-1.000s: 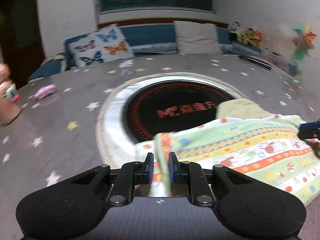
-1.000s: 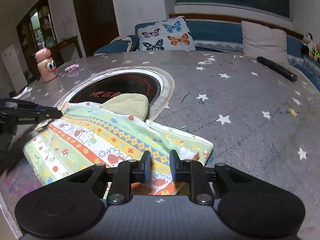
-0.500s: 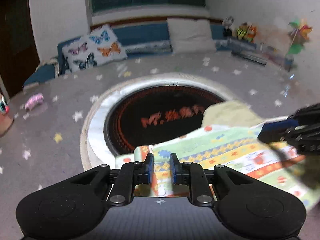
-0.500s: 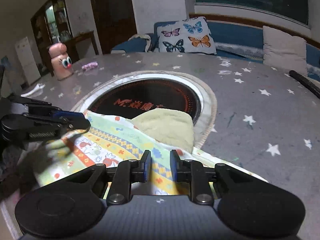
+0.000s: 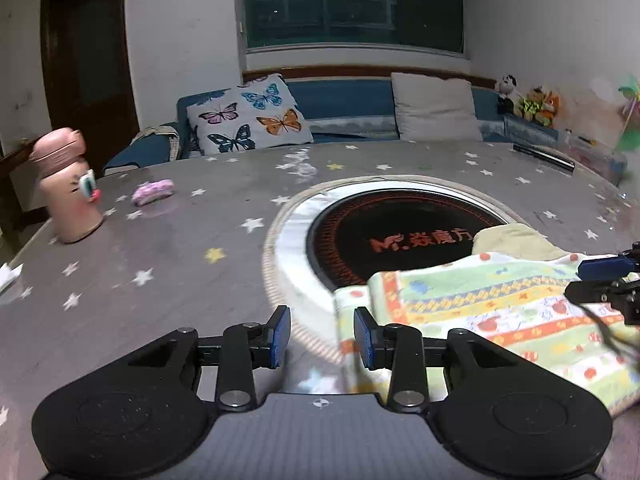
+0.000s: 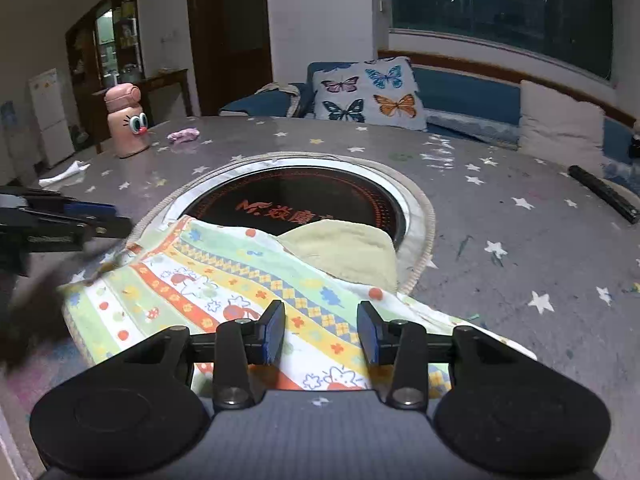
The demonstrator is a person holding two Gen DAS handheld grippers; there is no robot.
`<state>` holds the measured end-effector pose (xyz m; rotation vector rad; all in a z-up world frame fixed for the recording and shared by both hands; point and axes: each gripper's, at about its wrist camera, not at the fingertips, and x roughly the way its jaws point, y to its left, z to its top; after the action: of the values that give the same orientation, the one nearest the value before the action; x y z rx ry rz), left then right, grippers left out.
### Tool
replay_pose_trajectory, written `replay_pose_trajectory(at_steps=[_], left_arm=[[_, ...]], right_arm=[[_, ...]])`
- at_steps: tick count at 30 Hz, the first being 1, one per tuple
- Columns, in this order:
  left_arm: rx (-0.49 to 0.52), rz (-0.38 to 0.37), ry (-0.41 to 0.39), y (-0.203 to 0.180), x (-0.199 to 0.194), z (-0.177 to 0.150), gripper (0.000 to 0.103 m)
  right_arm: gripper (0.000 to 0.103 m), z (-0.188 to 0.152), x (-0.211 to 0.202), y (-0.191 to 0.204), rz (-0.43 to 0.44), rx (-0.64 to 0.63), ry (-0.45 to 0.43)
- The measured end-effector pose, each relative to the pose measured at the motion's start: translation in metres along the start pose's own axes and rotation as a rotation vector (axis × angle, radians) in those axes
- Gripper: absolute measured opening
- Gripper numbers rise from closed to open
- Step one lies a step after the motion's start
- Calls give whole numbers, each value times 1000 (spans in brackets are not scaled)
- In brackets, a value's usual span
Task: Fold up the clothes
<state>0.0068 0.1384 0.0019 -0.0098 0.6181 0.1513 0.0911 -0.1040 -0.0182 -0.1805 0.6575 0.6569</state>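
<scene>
L gripper jaws opening, nothing pinched; cloth's left edge just by its right pad. R gripper opening over near edge, prob. clear of it. Cloth lies near-right on table, overlapping hotplate rim. Open room left + far.

A round table covered in grey star-print cloth carries a built-in black induction cooktop at its centre. A folded patterned garment lies half over the cooktop's near rim. A pink cartoon bottle, a small pink bundle, a white paper scrap and a black remote lie nearer the edges.
</scene>
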Motion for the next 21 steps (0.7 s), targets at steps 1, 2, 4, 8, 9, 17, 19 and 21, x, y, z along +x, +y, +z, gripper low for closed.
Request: replay_pose_trajectory(at_steps=[1, 2, 4, 8, 9, 17, 19, 21], left_arm=[[0, -3, -4, 2, -5, -2, 40], [5, -10, -11, 2, -10, -4, 43], [17, -31, -21, 0, -18, -9, 49], [26, -81, -11, -10, -26, -19, 50], [33, -88, -6, -13, -27, -23, 50], [83, -84, 23, -26, -31, -41, 48], [79, -85, 28, -26, -35, -40, 48], [78, -82, 27, -26, -39, -39, 48]], right_arm=[[40, 0, -3, 2, -1, 7, -8], [40, 0, -6, 5, 4, 8, -16], [40, 0, -11, 13, 15, -8, -29], [40, -7, -18, 35, 62, -64, -34], [40, -11, -19, 42, 73, -92, -31], [41, -37, -33, 74, 106, -256, -29], [41, -41, -38, 74, 120, -254, -24], [39, -42, -46, 67, 143, -213, -28]])
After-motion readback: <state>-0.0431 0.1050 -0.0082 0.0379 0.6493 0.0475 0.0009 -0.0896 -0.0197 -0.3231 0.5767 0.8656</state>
